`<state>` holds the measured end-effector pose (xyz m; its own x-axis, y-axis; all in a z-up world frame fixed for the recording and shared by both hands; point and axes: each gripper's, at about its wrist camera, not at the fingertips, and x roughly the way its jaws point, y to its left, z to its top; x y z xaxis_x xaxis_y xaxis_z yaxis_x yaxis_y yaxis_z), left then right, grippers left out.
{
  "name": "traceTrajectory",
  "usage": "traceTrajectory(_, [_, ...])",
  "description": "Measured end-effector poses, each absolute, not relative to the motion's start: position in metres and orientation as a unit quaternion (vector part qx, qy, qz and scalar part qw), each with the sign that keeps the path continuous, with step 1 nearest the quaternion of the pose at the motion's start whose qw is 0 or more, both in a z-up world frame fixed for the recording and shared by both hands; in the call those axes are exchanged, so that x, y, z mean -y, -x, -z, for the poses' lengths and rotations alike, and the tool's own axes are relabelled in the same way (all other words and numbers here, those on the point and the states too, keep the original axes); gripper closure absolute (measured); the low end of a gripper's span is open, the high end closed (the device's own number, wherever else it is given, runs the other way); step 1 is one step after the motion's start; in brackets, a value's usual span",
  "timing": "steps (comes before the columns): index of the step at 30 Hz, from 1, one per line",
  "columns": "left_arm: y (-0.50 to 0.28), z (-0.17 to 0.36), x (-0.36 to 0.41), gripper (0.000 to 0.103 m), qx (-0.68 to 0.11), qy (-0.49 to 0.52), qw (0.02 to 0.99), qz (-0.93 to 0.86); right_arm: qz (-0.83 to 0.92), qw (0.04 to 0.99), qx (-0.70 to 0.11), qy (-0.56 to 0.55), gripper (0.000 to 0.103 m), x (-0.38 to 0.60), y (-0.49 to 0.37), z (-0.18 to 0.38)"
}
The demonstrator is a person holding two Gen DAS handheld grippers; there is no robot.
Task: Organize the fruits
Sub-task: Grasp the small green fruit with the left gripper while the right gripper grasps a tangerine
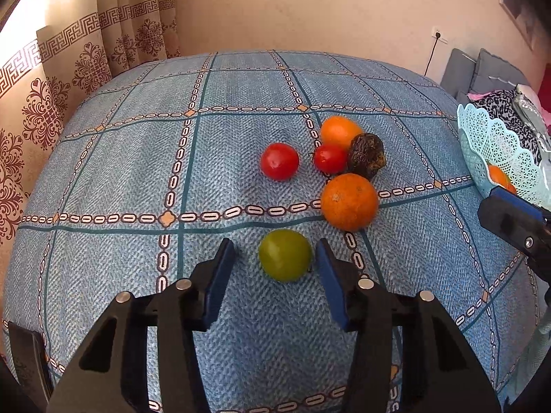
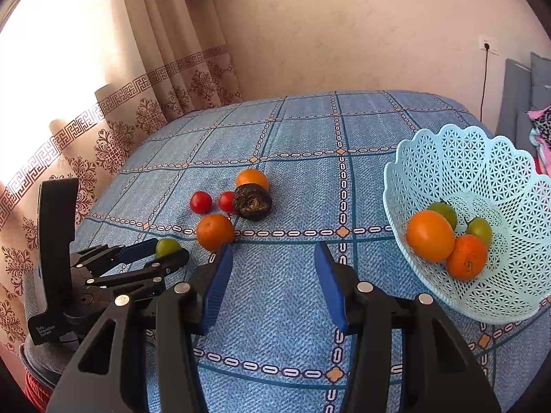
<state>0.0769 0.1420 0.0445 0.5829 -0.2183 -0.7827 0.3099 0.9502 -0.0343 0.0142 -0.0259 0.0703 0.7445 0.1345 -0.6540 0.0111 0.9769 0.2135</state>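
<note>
A green fruit point(image 1: 285, 255) lies on the blue tablecloth between the fingers of my left gripper point(image 1: 274, 246), which is open; a gap shows on the fruit's left side. Beyond it sit two oranges point(image 1: 349, 202) point(image 1: 339, 131), two red tomatoes point(image 1: 279, 161) point(image 1: 330, 159) and a dark wrinkled fruit point(image 1: 366, 155). My right gripper point(image 2: 272, 251) hangs open over bare cloth with nothing in it. To its right stands a pale blue lattice basket point(image 2: 482, 158) that holds two oranges point(image 2: 430, 235) point(image 2: 466, 257) and two green fruits point(image 2: 444, 211) point(image 2: 480, 229).
The cloth-covered table point(image 2: 310, 130) ends near a patterned curtain point(image 1: 51, 103) on the left and a plain wall behind. Grey cushions and patterned fabric point(image 1: 489, 79) lie past the right edge. A wall socket with a cable point(image 2: 487, 46) is at the far right.
</note>
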Motion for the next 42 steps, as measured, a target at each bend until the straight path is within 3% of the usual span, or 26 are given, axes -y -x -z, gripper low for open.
traceTrajectory(3, [-0.076,-0.045,-0.145,0.073,-0.429,-0.045,0.889,0.156,-0.037,0.926,-0.361,-0.099,0.053,0.022,-0.018,-0.068])
traceTrajectory(42, [-0.073,-0.058,-0.190,0.073,-0.388,-0.007,0.919,0.065,-0.086,0.901,-0.422,-0.056,0.053,-0.051,-0.103,-0.029])
